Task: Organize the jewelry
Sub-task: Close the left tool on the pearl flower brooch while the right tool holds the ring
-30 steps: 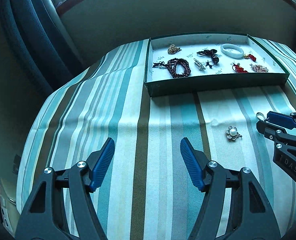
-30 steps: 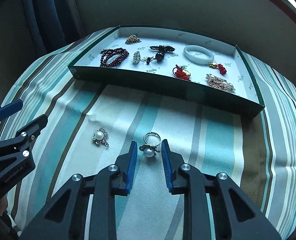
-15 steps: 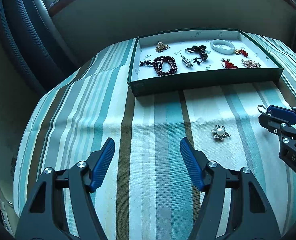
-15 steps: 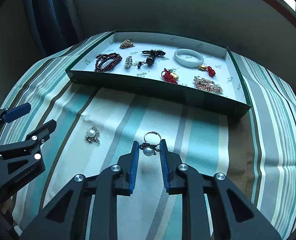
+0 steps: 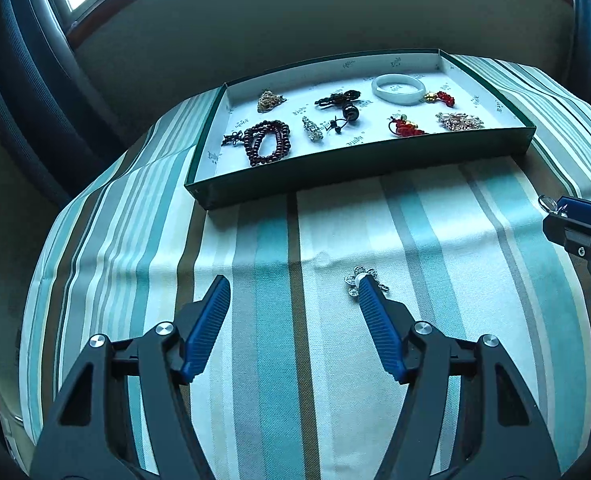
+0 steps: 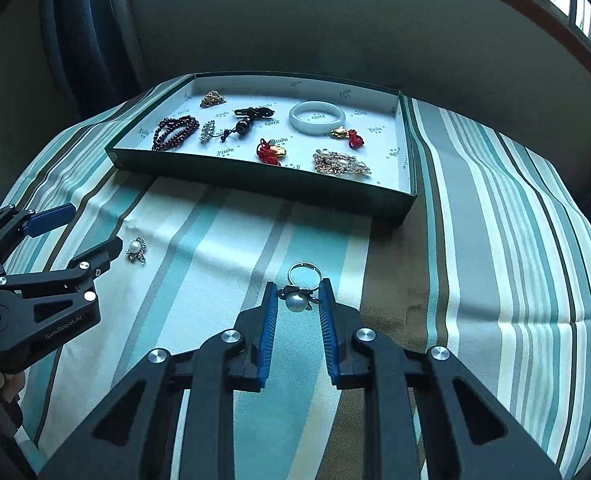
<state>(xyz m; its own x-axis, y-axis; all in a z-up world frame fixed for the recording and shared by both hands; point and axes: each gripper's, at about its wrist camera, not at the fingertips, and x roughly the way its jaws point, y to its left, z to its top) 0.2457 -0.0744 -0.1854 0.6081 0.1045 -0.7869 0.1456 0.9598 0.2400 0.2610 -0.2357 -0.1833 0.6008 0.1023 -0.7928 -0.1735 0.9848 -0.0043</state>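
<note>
Tray (image 6: 255, 184) at far side of tablecloth (image 6: 495, 240); brooch (image 6: 136, 249) left of ring (image 6: 300, 290), both before tray.

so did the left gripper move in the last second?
Yes. The left gripper closed in on the pearl brooch lying on the striped cloth, seen from the right wrist.

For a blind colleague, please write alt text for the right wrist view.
The right gripper holds a pearl ring above a striped tablecloth. Behind lies a green tray of jewelry; at left, the open left gripper nears a pearl brooch.
</note>
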